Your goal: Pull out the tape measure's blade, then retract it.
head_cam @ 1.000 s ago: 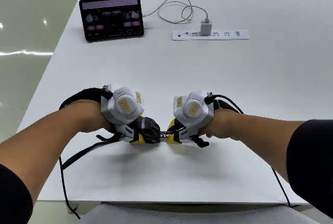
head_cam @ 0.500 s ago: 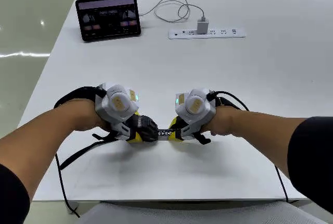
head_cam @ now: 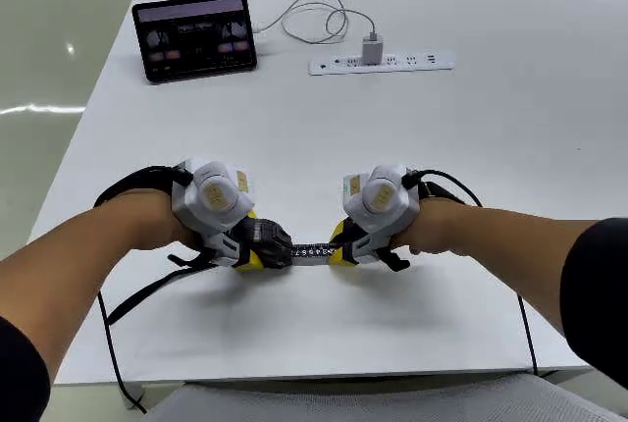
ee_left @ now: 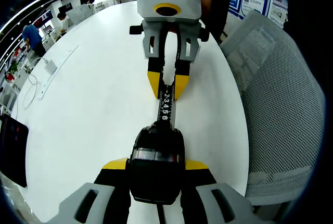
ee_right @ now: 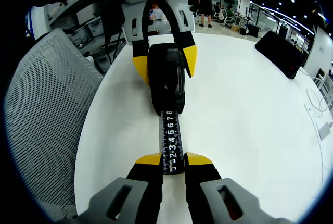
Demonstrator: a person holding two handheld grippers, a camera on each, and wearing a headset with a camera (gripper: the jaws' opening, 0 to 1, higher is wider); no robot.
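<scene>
Left gripper view, lower centre: left gripper (ee_left: 156,165) clamps rigid tape measure (ee_left: 156,148); right gripper (ee_left: 167,87) pinches blade (ee_left: 165,110); we judge it springy, best held at the tip.

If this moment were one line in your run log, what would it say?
left gripper: shut on tape measure | right gripper: shut on blade | blade: partly out

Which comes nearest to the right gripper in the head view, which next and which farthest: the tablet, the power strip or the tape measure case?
From the right gripper:
1. the tape measure case, just to its left, at the other end of the short blade it pinches.
2. the power strip, far ahead, slightly to the right.
3. the tablet, far ahead and well to the left.
</scene>
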